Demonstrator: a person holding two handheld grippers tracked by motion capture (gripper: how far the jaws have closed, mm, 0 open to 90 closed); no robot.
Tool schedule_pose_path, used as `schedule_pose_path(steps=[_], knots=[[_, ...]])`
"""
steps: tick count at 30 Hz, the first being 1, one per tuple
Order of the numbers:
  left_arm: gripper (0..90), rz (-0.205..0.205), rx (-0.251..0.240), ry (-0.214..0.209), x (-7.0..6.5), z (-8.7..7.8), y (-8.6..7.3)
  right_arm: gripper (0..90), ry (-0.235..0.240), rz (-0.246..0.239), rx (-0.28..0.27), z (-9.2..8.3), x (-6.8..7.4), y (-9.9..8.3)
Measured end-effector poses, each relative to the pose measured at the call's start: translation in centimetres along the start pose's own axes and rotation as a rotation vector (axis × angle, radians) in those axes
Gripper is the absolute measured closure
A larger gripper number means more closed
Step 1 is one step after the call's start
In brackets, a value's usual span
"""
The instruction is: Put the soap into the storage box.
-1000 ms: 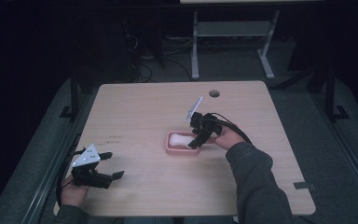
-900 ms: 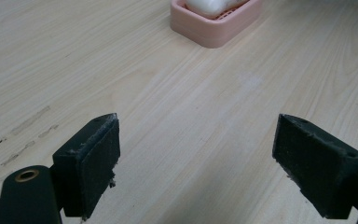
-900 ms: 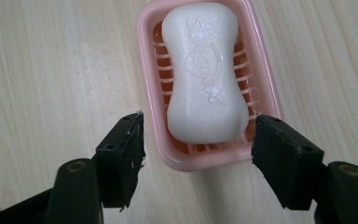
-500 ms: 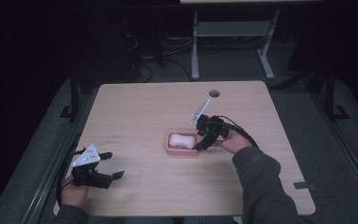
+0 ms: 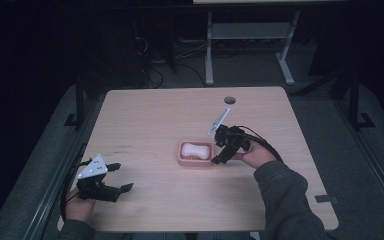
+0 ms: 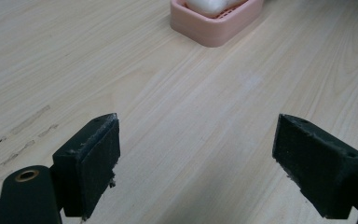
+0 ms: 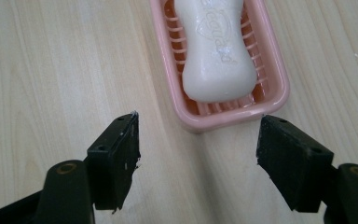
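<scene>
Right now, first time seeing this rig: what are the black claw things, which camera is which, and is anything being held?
There is no robot here. A person at a light wooden table holds a hand-held two-jaw black gripper in each hand. The high view looks down from above the person's side: the left gripper sits near the table's near left corner, and the right gripper is just right of a pink slatted plastic soap dish. The other two pictures come from cameras riding on each gripper, looking out along its own jaws. In the right gripper view, the right gripper's jaws stand wide apart just short of the dish's near end, and a white waisted soap bar lies in the dish. Both grippers are open and hold nothing.
</scene>
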State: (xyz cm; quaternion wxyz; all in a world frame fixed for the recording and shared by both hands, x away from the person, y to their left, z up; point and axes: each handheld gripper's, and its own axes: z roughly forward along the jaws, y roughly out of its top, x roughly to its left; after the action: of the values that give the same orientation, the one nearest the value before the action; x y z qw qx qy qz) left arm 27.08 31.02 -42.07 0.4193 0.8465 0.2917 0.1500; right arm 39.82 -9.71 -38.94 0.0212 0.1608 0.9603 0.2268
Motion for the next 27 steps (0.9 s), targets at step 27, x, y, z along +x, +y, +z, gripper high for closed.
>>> schedule_pose_path(steps=[27], knots=[[14.8,0.001,0.003,-0.003,-0.1,0.1,0.0,28.1,-0.019,0.057,-0.025,0.0,1.9,-4.9]])
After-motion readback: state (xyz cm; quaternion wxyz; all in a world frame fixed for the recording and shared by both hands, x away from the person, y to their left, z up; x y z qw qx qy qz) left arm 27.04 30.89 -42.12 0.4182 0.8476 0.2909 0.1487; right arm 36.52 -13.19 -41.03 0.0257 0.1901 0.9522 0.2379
